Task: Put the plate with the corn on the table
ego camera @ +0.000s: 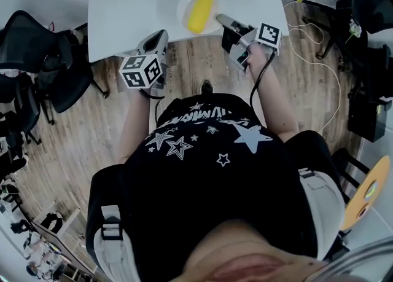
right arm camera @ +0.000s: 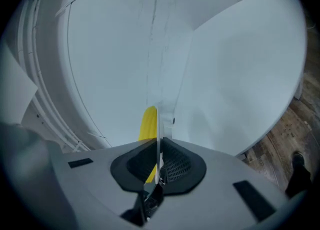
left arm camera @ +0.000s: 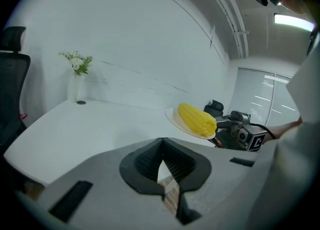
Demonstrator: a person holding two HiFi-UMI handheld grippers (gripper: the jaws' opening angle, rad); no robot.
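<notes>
Pinching the plate [ego camera: 182,9] rim, right tongs [ego camera: 225,21] cross the table [ego camera: 135,4] edge.

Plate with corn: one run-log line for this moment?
right gripper: shut on plate rim | corn: on plate | plate: over table near edge, not set down | left gripper: shut, empty

1. Cool, even light falls from overhead; a ceiling strip [left arm camera: 294,20] glares in the left gripper view.
2. The white table [ego camera: 141,4] is bright, and the pale plate [ego camera: 182,7] nearly melts into it, while the yellow corn [ego camera: 201,9] stands out sharply.
3. Both gripper views bulge, with black corners and a soft near foreground.
4. The head view bends and darkens at its edges.
</notes>
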